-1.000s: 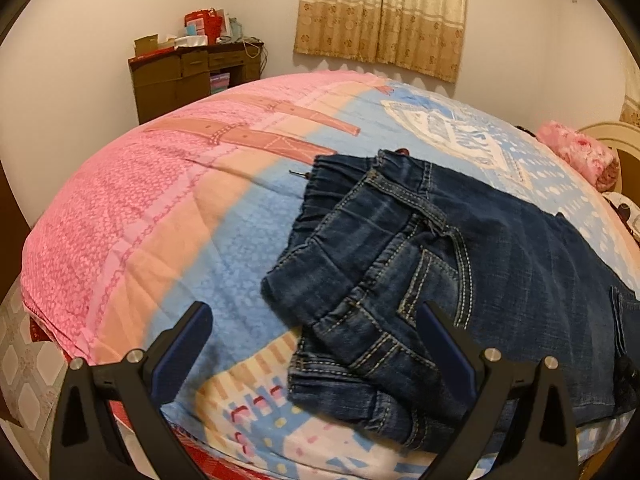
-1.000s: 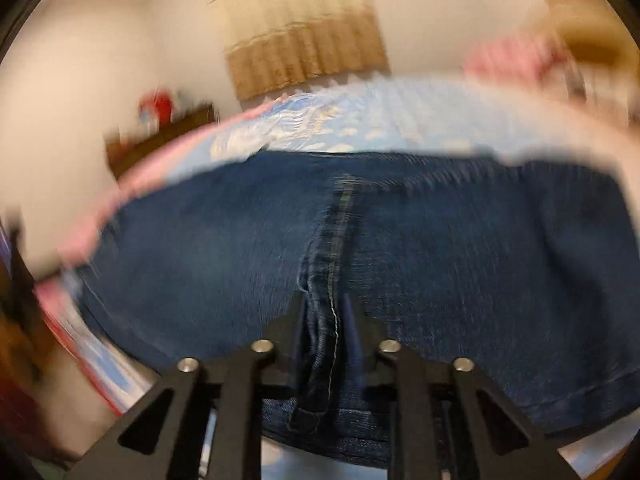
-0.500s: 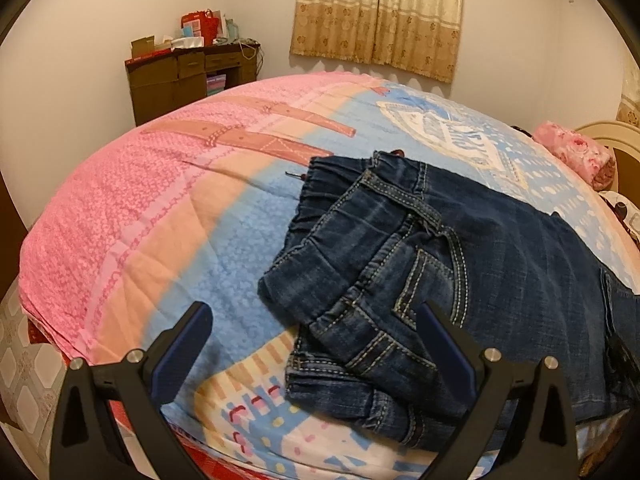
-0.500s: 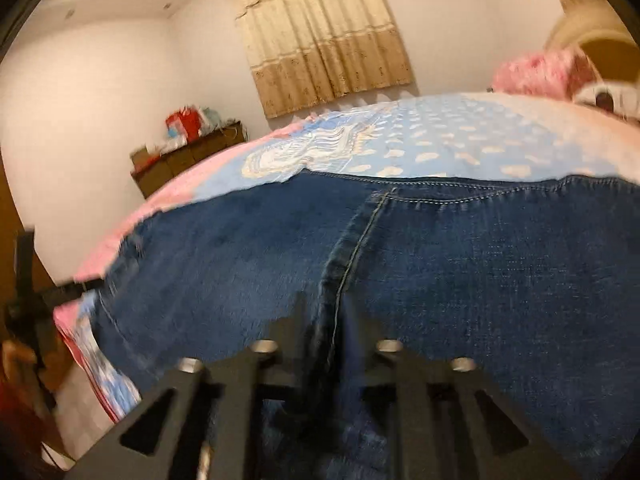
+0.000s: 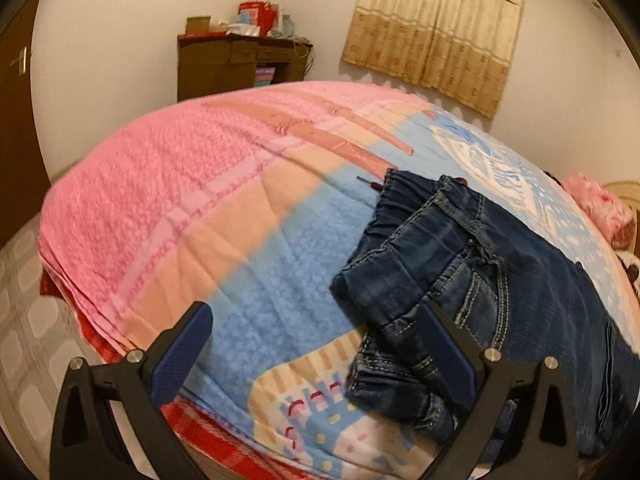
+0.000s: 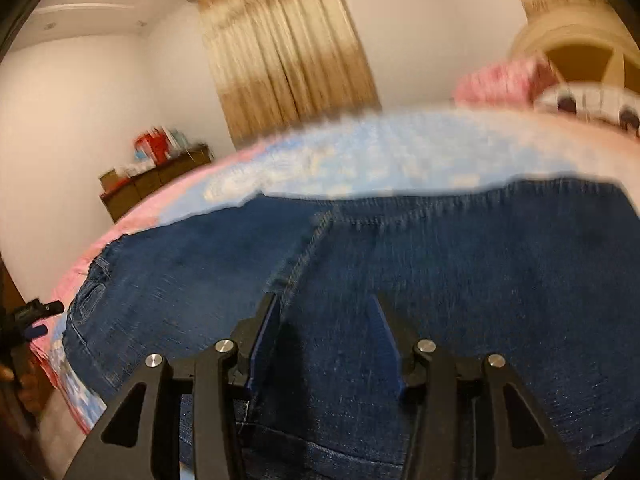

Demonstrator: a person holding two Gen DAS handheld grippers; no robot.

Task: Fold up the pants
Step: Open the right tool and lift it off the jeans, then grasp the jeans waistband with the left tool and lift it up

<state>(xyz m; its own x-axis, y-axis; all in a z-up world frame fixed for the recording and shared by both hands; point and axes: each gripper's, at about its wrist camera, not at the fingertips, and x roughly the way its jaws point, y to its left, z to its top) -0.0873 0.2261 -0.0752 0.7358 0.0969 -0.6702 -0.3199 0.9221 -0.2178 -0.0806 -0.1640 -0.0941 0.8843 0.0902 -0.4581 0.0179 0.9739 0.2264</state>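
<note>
Dark blue jeans (image 5: pixel 520 280) lie on the bed's pink and blue blanket (image 5: pixel 200 208), waistband end bunched and folded near the front edge. My left gripper (image 5: pixel 316 320) is open wide above the blanket just left of the waistband; its right finger (image 5: pixel 440 344) overlaps the denim in the left wrist view. In the right wrist view the jeans (image 6: pixel 480 280) spread flat. My right gripper (image 6: pixel 324 316) hovers low over them with its jaws opening; the denim lies between the pads and they do not press on it. The left gripper (image 6: pixel 28 316) shows at the far left there.
A brown desk (image 5: pixel 240 64) with clutter stands against the far wall, beside a beige curtain (image 5: pixel 436 28). A pink pillow (image 5: pixel 600 208) and a cream headboard (image 6: pixel 580 52) are at the bed's right end. Tiled floor (image 5: pixel 24 320) lies beyond the bed's left edge.
The right gripper's jaws have spread apart and let go of the denim seam they pinched. The left gripper has shifted and rolled, so the jeans sit further right in its view.
</note>
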